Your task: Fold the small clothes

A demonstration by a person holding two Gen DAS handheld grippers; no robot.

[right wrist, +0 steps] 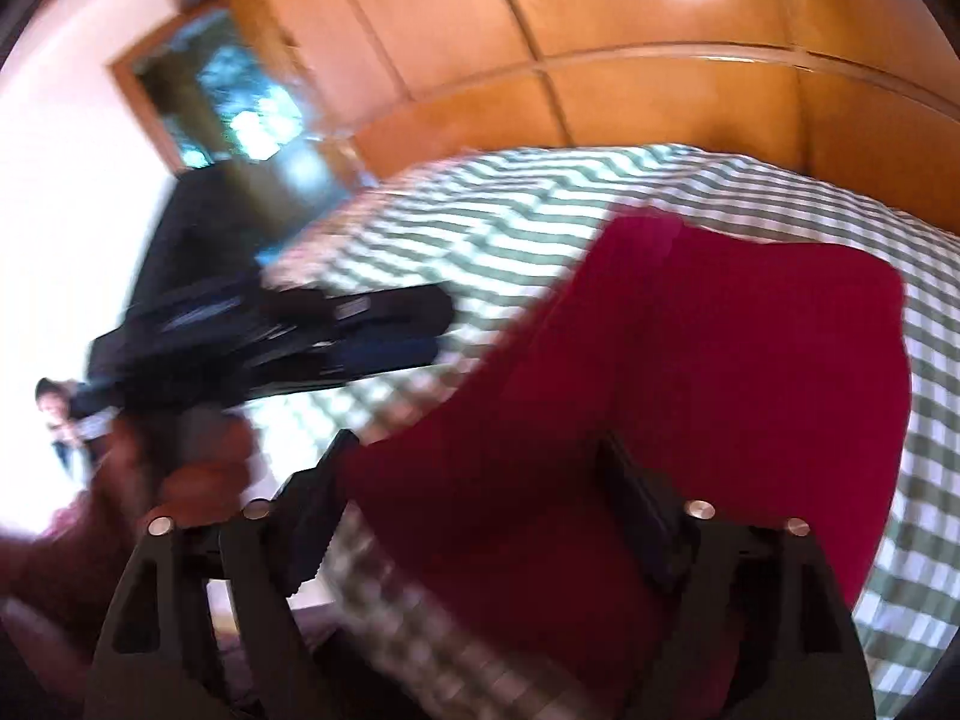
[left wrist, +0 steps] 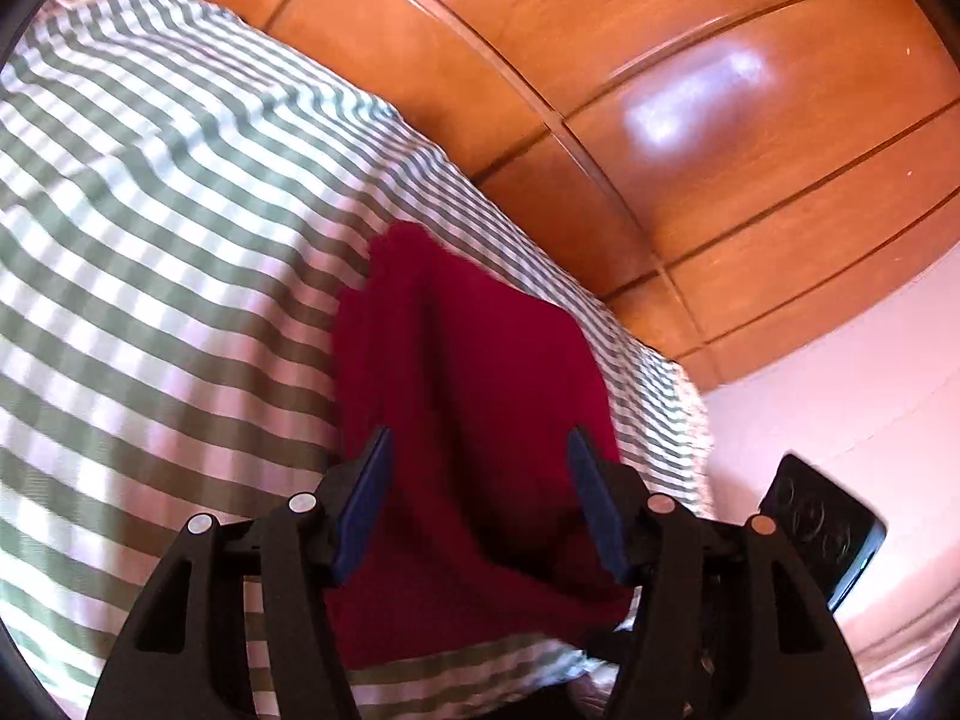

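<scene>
A dark red cloth [left wrist: 474,372] lies on a green-and-white striped bedcover [left wrist: 150,228]. My left gripper [left wrist: 480,450] is open above the cloth's near part, its blue pads [left wrist: 369,498] spread wide and holding nothing. In the right wrist view, which is blurred, the same red cloth [right wrist: 720,390] lies on the striped cover [right wrist: 456,228]. My right gripper [right wrist: 480,456] is open over the cloth's near left edge. The left gripper shows there as a dark blurred shape [right wrist: 288,336] to the left, over the cover.
A glossy wooden wardrobe [left wrist: 690,90] stands right behind the bed. A black phone [left wrist: 828,528] lies on the pale surface at the right. In the right wrist view a window [right wrist: 228,102] and a white wall are at the left.
</scene>
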